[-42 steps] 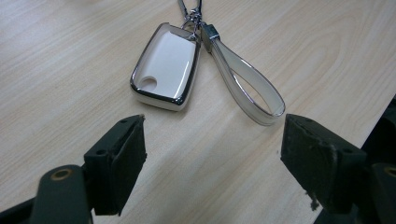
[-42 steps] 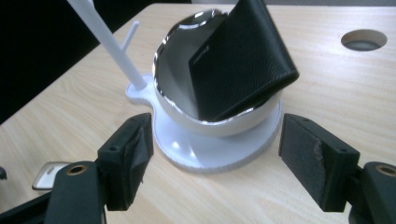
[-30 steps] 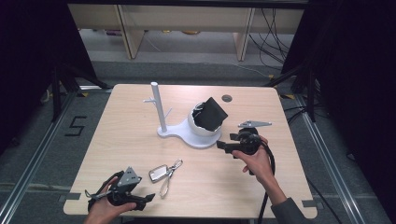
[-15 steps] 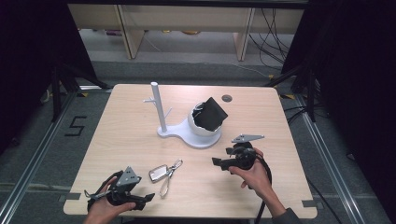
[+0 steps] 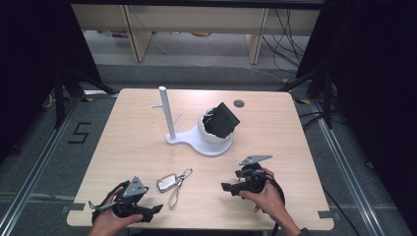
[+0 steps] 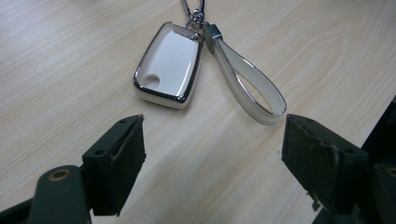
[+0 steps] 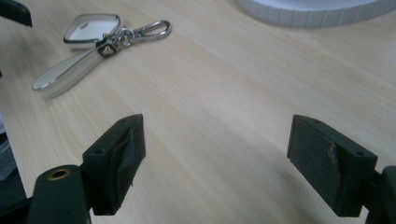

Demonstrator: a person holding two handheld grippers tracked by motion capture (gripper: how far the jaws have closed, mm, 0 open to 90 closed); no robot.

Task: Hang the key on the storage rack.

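A white car key fob [image 5: 166, 182] [image 6: 168, 65] [image 7: 90, 28] with a chrome rim, a white strap loop [image 6: 247, 84] [image 7: 65, 72] and a metal clasp [image 5: 185, 173] [image 7: 149, 30] lies flat on the wooden table [image 5: 142, 142]. My left gripper [image 5: 150, 210] [image 6: 212, 154] rests open at the table's front left, its jaws wide apart just short of the fob. Right of the fob, my right gripper [image 5: 227, 187] [image 7: 215, 158] lies open and empty, pointing left toward it. A white stand [image 5: 196, 140] with an upright peg [image 5: 166, 112] holds a white bowl with a black object [image 5: 223, 119].
The stand's white base edge [image 7: 317, 11] lies just beyond my right gripper. A small dark round disc [image 5: 239, 103] sits near the table's far edge. Dark floor and metal rails surround the table; shelving stands beyond it.
My right gripper has drawn back from beside the stand toward the front edge of the table and dropped lower. The left gripper and key fob have stayed put.
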